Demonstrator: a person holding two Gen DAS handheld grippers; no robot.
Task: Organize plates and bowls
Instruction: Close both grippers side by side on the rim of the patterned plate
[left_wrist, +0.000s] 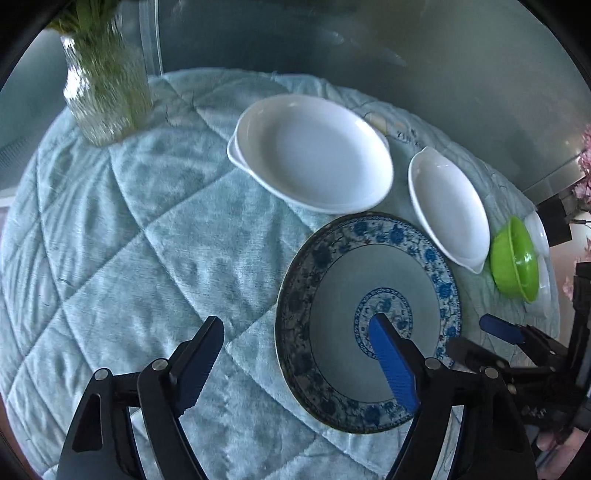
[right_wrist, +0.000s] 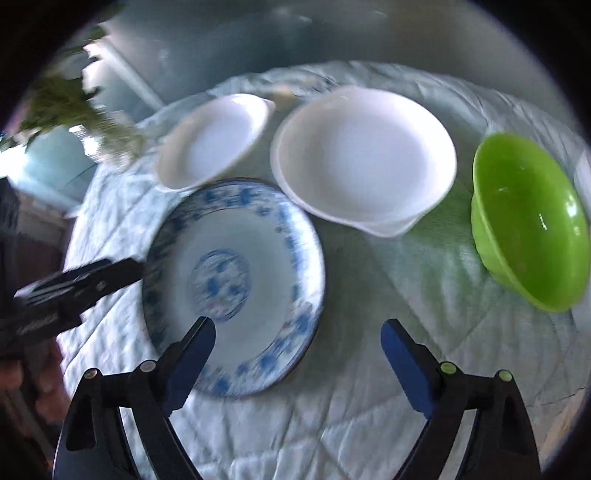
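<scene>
I had the left hand-held gripper (left_wrist: 297, 338) spread wide, gripping nothing, its jaws straddling the near-left rim of the blue-patterned plate (left_wrist: 369, 280) on the quilted desk (left_wrist: 129, 240). My right hand-held gripper (right_wrist: 298, 341) also stood wide and empty, straddling the plate's near-right rim. Behind the plate sat a large white dish (left_wrist: 314, 151) and a smaller white dish (left_wrist: 447, 206); a green bowl (right_wrist: 528, 221) lay tilted to their right. A glass vase (left_wrist: 103, 96) stood far left.
</scene>
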